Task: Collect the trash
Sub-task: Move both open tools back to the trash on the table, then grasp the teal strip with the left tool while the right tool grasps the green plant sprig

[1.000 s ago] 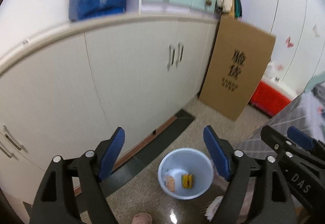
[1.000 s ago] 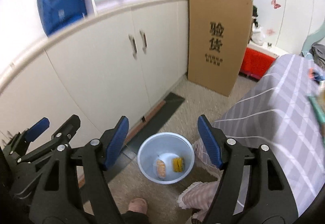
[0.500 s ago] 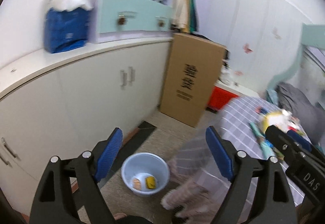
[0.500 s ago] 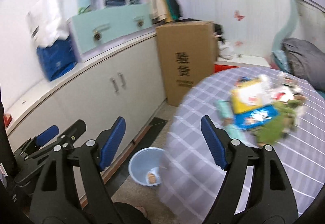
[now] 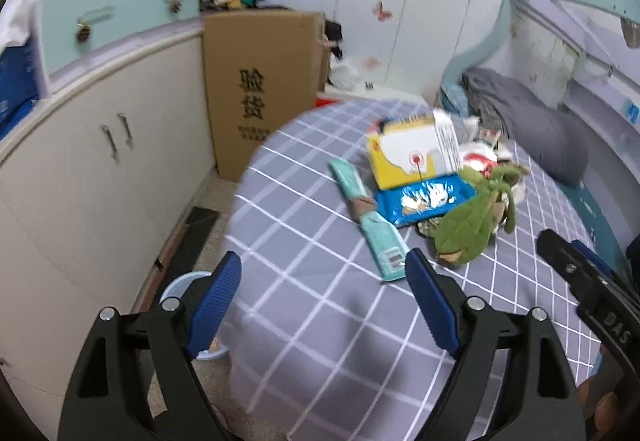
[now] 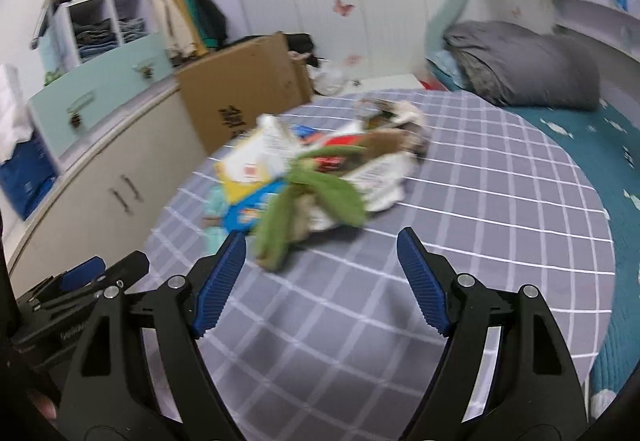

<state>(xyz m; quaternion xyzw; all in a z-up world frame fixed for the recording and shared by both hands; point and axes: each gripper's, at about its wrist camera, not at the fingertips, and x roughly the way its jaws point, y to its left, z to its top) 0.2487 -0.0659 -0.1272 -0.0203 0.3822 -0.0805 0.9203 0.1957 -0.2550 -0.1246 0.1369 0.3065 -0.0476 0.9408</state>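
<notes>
**Both grippers empty, aimed at trash pile on the checked table**

While neither tool holds anything, the left gripper (image 5: 322, 301) has its blue pads spread wide above the near part of the grey checked tablecloth (image 5: 304, 329), nothing between them. Right gripper (image 6: 318, 281) likewise: pads wide apart, empty, hovering over the cloth short of the pile. Both point at the trash pile (image 6: 312, 177), so this reads as an approach before a pick, jaws pre-opened to take a piece.

Pile sits toward the far side of the tablecloth, well apart from both grippers. Closest to the left gripper is a long teal wrapper (image 5: 366, 213), lying flat and diagonal, its near end just beyond the right pad in the left wrist view; likely the easiest first grab, thin and flat so it may need a pinch at an edge. Beside it, further in on the cloth: a blue foil packet (image 5: 424, 201), shiny, crinkled; a yellow-and-white carton (image 5: 412, 153) partly overlapping the packet; green leafy scraps (image 5: 468, 225) draped on the pile's right side, limp and with brown bits. Red-and-white wrappers behind, blurred, can't tell more.

Off the cloth's left edge, down on the floor, a pale blue bin (image 5: 176, 289) shows partly behind the left gripper's left finger; probably the drop spot. Contents not visible here.

Right wrist view is motion-blurred; item edges there are unreliable.
</notes>
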